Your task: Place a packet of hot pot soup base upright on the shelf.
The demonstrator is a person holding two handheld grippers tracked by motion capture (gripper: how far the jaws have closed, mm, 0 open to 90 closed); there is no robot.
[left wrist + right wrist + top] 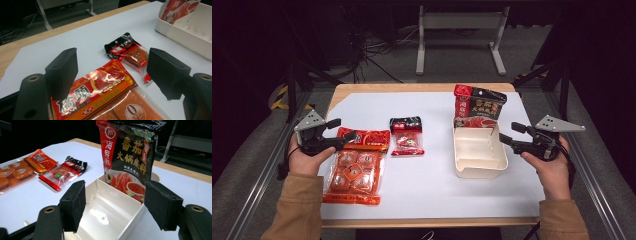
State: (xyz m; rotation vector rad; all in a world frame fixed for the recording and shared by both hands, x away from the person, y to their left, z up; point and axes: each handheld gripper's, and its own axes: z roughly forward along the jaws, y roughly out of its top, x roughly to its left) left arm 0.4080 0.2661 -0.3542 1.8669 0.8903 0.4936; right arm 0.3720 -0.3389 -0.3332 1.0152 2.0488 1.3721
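Observation:
A large orange-red packet with several round portions lies at the left on the white sheet. My left gripper hovers open over its top end, nothing between the jaws. A small red-and-black packet lies in the middle. A cream divided tray sits at the right, and a tall red-and-black bag stands upright in its far compartment. My right gripper is open at the tray's right rim, jaws empty.
The white sheet covers most of the wooden table. Aluminium rails run along both sides of the table. A grey metal stand and cables are on the floor beyond the far edge.

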